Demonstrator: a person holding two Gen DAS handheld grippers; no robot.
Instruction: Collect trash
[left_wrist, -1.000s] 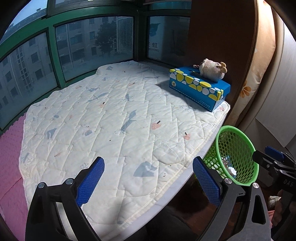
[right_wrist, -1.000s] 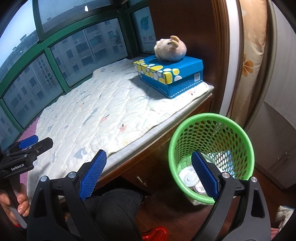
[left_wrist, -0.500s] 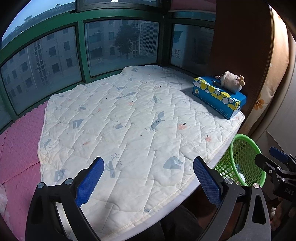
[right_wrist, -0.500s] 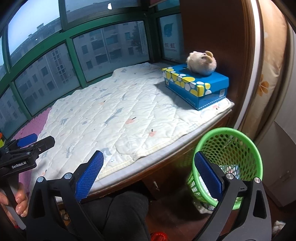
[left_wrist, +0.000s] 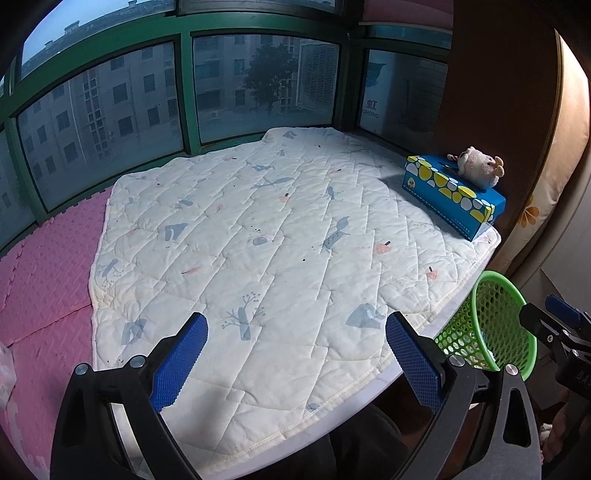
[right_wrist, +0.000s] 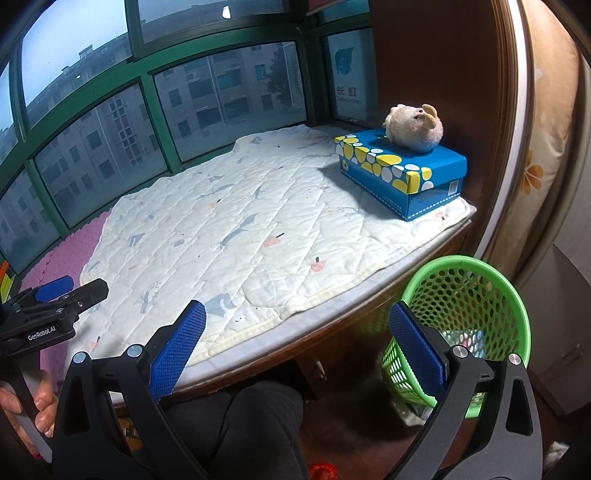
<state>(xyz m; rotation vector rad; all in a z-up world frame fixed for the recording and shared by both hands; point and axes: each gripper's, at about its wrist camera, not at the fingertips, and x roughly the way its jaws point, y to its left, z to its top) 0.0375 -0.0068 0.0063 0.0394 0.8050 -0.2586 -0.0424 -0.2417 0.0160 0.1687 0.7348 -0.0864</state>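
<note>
A green mesh basket (right_wrist: 476, 295) stands on the floor by the right end of the window seat, with some trash inside (right_wrist: 463, 338); it also shows in the left wrist view (left_wrist: 491, 325). My left gripper (left_wrist: 295, 354) is open and empty above the front edge of the quilt (left_wrist: 277, 236). My right gripper (right_wrist: 295, 343) is open and empty, held over the seat's front edge, its right finger in front of the basket. Each gripper shows at the edge of the other's view.
A blue tissue box (right_wrist: 402, 173) with a small plush toy (right_wrist: 413, 127) on top sits at the quilt's far right. A pink foam mat (left_wrist: 40, 266) lies left of the quilt. Green-framed windows (left_wrist: 184, 88) run behind. A wooden panel (right_wrist: 443, 74) stands at right.
Both grippers have pulled back and swung left, away from the basket. The basket has shifted toward the right edge of both views, and more quilt and pink mat show.
</note>
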